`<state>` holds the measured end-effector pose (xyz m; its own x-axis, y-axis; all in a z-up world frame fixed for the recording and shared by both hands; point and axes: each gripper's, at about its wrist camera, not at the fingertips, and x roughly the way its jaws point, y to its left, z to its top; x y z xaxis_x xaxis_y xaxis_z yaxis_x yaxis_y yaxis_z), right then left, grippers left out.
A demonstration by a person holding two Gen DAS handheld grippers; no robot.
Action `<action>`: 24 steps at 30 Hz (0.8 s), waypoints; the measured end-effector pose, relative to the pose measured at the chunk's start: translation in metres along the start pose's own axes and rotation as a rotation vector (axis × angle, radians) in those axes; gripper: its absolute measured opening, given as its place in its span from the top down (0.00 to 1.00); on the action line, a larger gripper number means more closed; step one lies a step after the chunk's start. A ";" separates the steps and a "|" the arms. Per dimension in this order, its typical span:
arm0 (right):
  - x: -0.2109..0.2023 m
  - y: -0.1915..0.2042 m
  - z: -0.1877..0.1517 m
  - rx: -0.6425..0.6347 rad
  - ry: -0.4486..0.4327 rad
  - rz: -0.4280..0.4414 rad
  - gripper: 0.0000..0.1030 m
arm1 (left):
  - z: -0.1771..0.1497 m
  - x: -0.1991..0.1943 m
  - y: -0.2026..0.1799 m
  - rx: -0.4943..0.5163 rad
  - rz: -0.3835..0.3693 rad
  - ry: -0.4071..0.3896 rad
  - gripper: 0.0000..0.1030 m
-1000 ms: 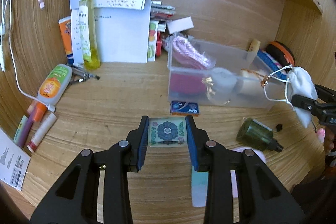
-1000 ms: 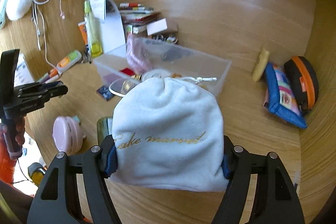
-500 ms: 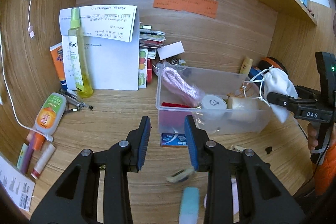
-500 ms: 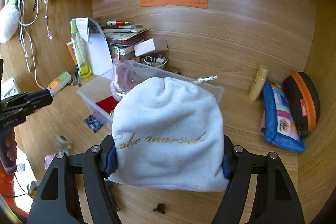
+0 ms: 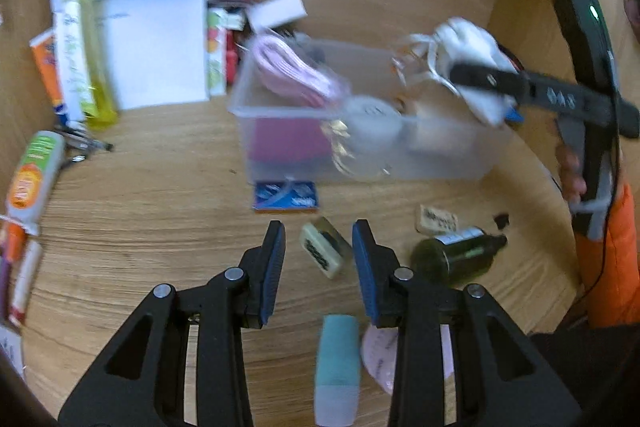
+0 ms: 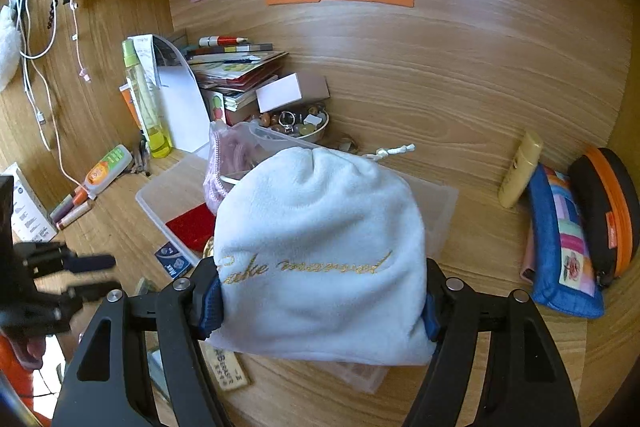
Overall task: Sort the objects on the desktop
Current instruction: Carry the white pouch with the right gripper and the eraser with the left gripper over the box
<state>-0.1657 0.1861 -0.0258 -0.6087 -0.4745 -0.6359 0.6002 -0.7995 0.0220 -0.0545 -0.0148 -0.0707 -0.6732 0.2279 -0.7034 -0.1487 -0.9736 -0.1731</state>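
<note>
Left wrist view: the left tongs (image 5: 319,247) hang part open over the tabletop (image 5: 140,219), gripping nothing; a small box (image 5: 325,250) lies tilted on the wood between their tips, touching neither pad as far as the blur shows. Ahead sits a blue card (image 5: 285,195), then the bin (image 5: 360,147); right of the tips lies a green bottle (image 5: 456,253). Right wrist view: the right tongs (image 6: 322,301) clamp a white pouch (image 6: 320,251) above the bin (image 6: 440,207).
</note>
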 end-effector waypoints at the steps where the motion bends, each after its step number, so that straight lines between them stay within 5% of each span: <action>1: 0.002 0.000 0.002 -0.002 0.003 -0.001 0.33 | 0.000 0.004 0.000 0.009 -0.010 0.018 0.67; 9: 0.023 0.002 0.014 0.007 0.051 0.032 0.33 | -0.002 0.011 0.004 0.156 -0.092 0.106 0.64; 13: 0.032 0.005 0.017 0.000 0.077 0.041 0.32 | 0.004 0.018 0.008 0.199 -0.093 0.127 0.53; 24: 0.058 0.006 0.022 0.007 0.154 0.027 0.32 | 0.010 0.047 0.002 0.283 -0.077 0.139 0.55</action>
<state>-0.2090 0.1461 -0.0452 -0.5054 -0.4337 -0.7459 0.6111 -0.7903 0.0455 -0.0933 -0.0061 -0.0971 -0.5498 0.2816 -0.7864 -0.4041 -0.9136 -0.0447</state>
